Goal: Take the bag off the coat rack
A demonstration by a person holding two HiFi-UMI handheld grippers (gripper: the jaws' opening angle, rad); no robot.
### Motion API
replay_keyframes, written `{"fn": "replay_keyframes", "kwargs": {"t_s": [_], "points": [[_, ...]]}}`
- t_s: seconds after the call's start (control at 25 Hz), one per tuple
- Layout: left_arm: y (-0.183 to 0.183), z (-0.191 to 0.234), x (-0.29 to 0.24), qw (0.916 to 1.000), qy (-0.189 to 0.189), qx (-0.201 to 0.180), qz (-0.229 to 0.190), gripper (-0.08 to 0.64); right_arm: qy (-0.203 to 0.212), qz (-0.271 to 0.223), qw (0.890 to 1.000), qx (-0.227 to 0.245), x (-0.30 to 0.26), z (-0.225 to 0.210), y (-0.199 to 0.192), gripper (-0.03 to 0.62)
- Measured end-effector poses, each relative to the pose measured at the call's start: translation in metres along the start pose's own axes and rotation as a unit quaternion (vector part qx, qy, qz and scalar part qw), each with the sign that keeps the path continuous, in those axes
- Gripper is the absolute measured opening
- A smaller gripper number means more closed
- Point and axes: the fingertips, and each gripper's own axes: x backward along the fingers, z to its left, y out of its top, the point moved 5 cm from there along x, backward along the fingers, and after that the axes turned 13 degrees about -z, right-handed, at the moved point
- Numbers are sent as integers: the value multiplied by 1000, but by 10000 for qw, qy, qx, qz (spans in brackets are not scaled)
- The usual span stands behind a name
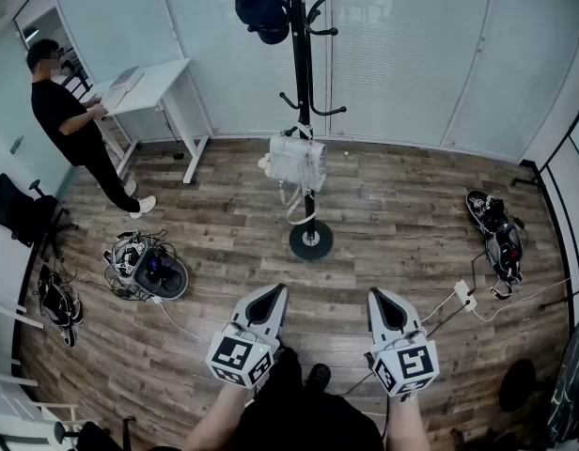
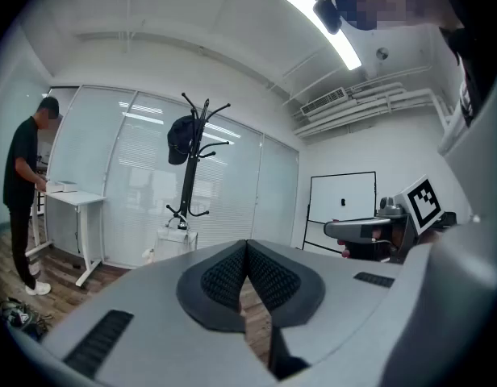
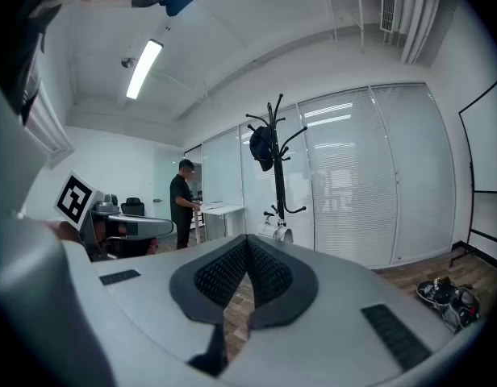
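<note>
A black coat rack (image 1: 302, 83) stands on a round base in the middle of the wooden floor. A white bag (image 1: 296, 163) hangs from one of its lower hooks, and a dark cap (image 1: 261, 7) hangs near the top. Both grippers are held low and well short of the rack. My left gripper (image 1: 267, 301) is shut with nothing in it, and my right gripper (image 1: 387, 306) is shut and empty too. The left gripper view shows the rack (image 2: 187, 176) and bag (image 2: 176, 240) ahead at the left. The rack (image 3: 277, 164) and bag (image 3: 273, 230) also show ahead in the right gripper view.
A person (image 1: 78, 130) stands at a white desk (image 1: 153, 87) at the back left. A pile of cables and gear (image 1: 144, 266) lies on the floor at the left. Another dark bundle (image 1: 496, 233) lies at the right. Glass partitions close the back.
</note>
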Motion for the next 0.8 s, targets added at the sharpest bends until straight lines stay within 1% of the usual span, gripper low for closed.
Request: {"fn": "replay_keyframes", "kwargs": {"t_s": [0.24, 0.36, 0.44, 0.52, 0.6, 0.68, 0.8], "points": [[-1, -5, 0, 10000, -5, -70, 32, 15, -32, 26, 10000, -86, 8, -1, -1, 29], [-2, -4, 4, 9999, 50, -88, 55, 15, -32, 65, 9999, -110, 8, -3, -4, 29], [-2, -2, 6, 9999, 81, -82, 73, 15, 142, 46, 9997, -183, 7, 1, -3, 29], [-3, 3, 7, 9999, 84, -52, 84, 15, 465, -27, 9986, -266, 4, 13, 0, 29], [-4, 8, 6, 9999, 67, -6, 86, 15, 661, -58, 9976, -208, -1, 22, 1, 29], [-5, 15, 5, 9999, 26, 48, 88, 15, 640, -27, 9978, -154, -8, 27, -2, 29], [-2, 28, 5, 10000, -20, 71, 67, 15, 599, 37, 9979, -250, -21, 35, -5, 31]]}}
